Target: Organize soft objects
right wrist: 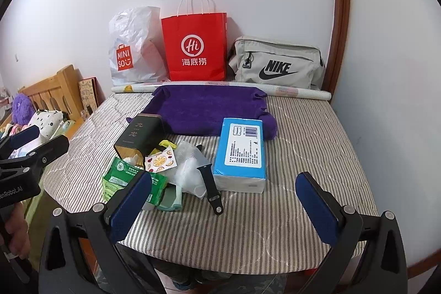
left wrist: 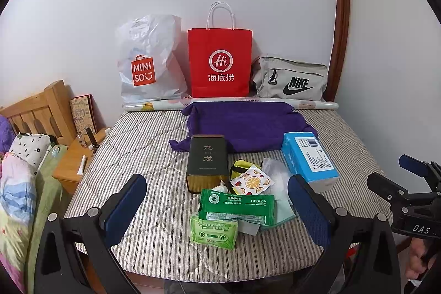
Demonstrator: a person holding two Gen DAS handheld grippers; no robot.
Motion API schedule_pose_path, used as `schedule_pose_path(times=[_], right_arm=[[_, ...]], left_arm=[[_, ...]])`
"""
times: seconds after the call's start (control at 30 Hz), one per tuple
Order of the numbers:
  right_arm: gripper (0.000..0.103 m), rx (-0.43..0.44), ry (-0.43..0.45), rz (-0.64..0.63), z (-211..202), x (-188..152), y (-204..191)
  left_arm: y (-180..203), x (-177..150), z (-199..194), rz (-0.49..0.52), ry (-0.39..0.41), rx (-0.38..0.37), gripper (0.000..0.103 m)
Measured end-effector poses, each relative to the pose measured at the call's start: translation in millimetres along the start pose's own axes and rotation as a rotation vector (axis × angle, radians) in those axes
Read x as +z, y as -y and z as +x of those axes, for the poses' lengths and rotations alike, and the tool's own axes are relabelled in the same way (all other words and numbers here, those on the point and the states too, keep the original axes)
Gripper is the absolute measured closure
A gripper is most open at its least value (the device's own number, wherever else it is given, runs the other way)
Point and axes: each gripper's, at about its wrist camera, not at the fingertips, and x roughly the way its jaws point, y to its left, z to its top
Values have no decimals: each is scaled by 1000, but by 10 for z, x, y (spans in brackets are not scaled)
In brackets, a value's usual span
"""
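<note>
Soft objects lie clustered at the middle of a striped mattress (right wrist: 303, 134): a folded purple towel (left wrist: 245, 126) at the rear, a blue tissue pack (right wrist: 242, 150) touching its front right corner, and a heap of small packets in front. Within the heap, a dark green packet (left wrist: 237, 207) overlaps a light green wipes packet (left wrist: 213, 233); a fruit-print sachet (left wrist: 252, 181) rests beside clear bubble wrap (right wrist: 190, 167), and a black watch strap (right wrist: 210, 183) lies across the wrap's near edge. A dark tea tin (left wrist: 208, 159) lies on its side, its open end facing the heap; its contents cannot be made out.

Three containers stand against the wall behind the towel: a white plastic bag (left wrist: 148, 62) at left, a red paper bag (left wrist: 220, 62) upright at centre, and a grey zipped pouch (left wrist: 292, 80) at right. Their interiors are not visible. A rolled printed sheet (left wrist: 154, 105) lies along their base.

Left gripper (left wrist: 217, 211) hovers above the near edge of the heap, fingers spread wide and holding nothing. Right gripper (right wrist: 223, 208) hovers near the mattress's front edge, likewise spread and empty, its left finger in front of the green packets. A wooden nightstand (left wrist: 71, 159) stands left of the mattress.
</note>
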Motion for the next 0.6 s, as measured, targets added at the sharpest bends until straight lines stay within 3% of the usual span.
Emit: schedule_pose_path(times=[0.6], right_arm=[[1, 3, 1, 4, -5, -15, -14]], left_arm=[[-8, 0, -20, 3, 1, -1, 0]])
